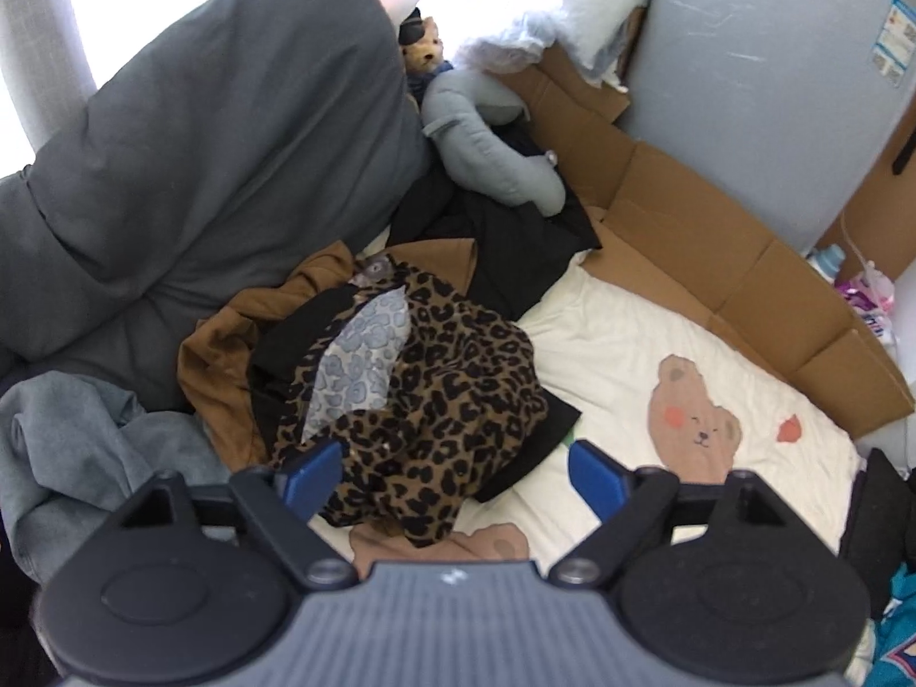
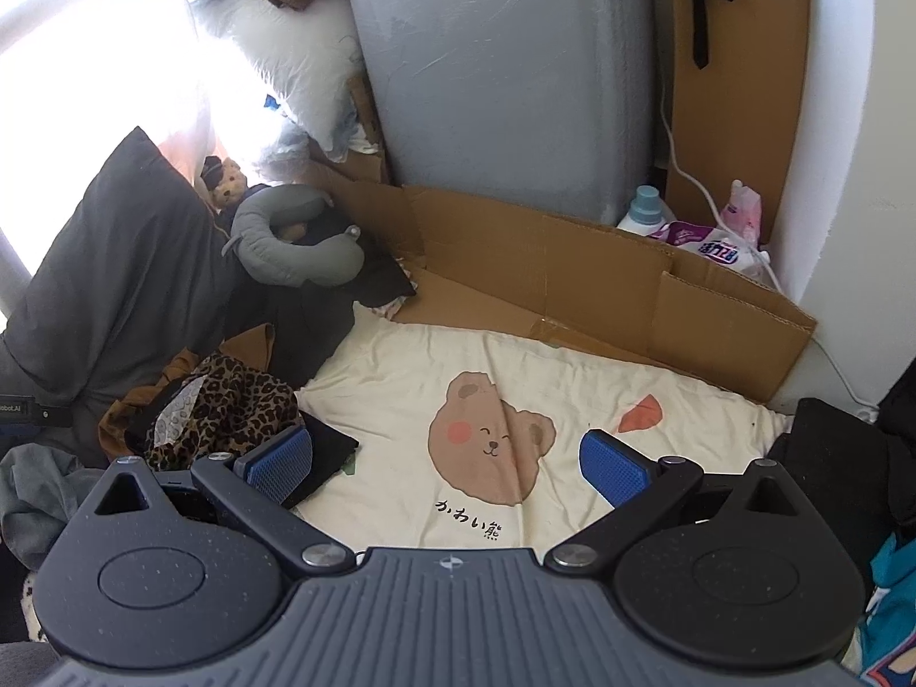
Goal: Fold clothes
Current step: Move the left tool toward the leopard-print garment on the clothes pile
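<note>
A pile of clothes lies on the left side of a cream bear-print sheet [image 1: 624, 338]. On top is a leopard-print garment [image 1: 441, 378], over a brown garment [image 1: 223, 349] and a black one [image 1: 515, 240]. My left gripper [image 1: 455, 478] hangs open just above the near edge of the leopard garment, which lies below and between the blue pads without being pinched. In the right wrist view the same leopard garment [image 2: 235, 406] is at the left. My right gripper [image 2: 446, 466] is open over the bear print [image 2: 486, 435], holding nothing.
A dark grey pillow [image 1: 200, 143] and a grey neck pillow [image 1: 486, 131] lie behind the pile. Flattened cardboard [image 1: 715, 240] lines the far edge of the sheet, below a grey upright panel [image 2: 504, 74]. A grey garment [image 1: 68, 441] lies at the left and teal cloth [image 1: 899, 635] at the right.
</note>
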